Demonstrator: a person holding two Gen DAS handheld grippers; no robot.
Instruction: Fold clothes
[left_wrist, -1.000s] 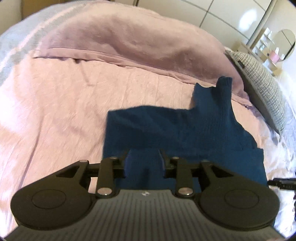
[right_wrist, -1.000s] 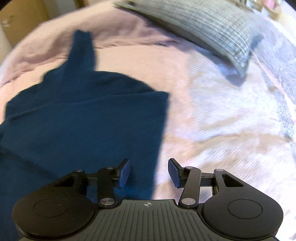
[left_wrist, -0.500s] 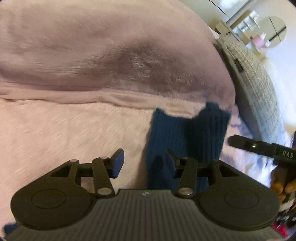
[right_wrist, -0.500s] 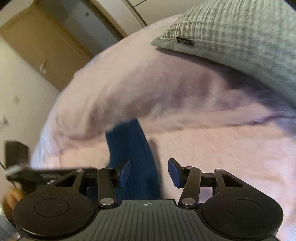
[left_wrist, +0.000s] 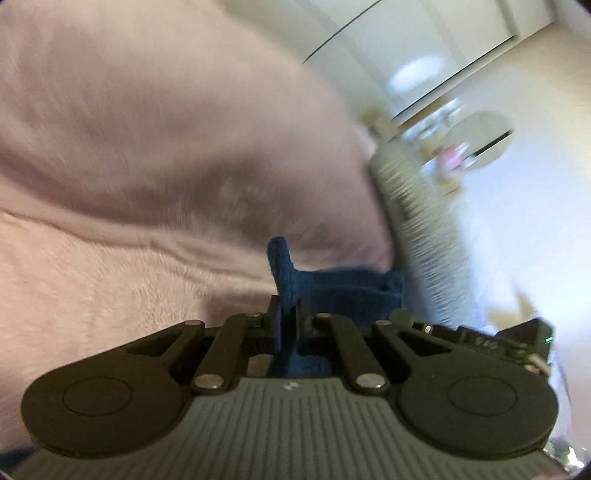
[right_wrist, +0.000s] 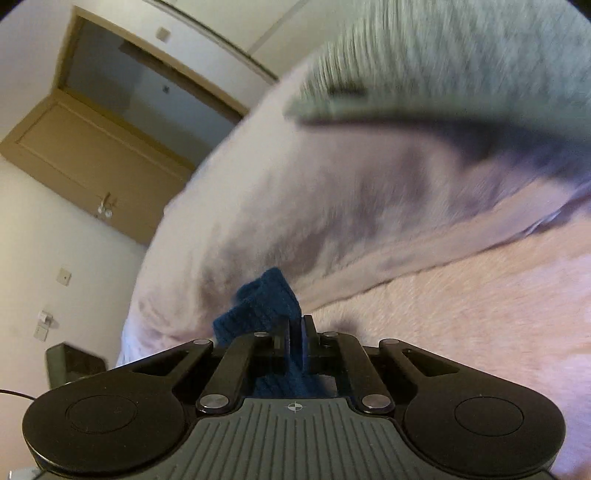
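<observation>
I have the bed (left_wrist: 92, 295) filling most of both wrist views, its pink fleecy cover running up to a big mauve duvet (left_wrist: 166, 129) heaped along the far side. A grey-green checked pillow (right_wrist: 461, 48) lies against that heap; in the left wrist view it shows only as a blurred strip beside the duvet. Behind the bed in the right wrist view I see a tan door (right_wrist: 74, 147) standing open in a pale wall, and in the left wrist view white wardrobe fronts (left_wrist: 406, 55) and a round mirror (left_wrist: 480, 140), all smeared by blur. The dark blue knitted garment (left_wrist: 343, 291) sits near the far edge of the bed, right at the foot of the duvet, with a stretch of its ribbed edge running between my two tools. My left gripper (left_wrist: 284, 325) has its jaws pressed together on one end of that knit, a tab of fabric standing up above them. My right gripper (right_wrist: 295, 332) likewise pinches the other end, a bunched fold of blue knit poking out over its closed jaws.
</observation>
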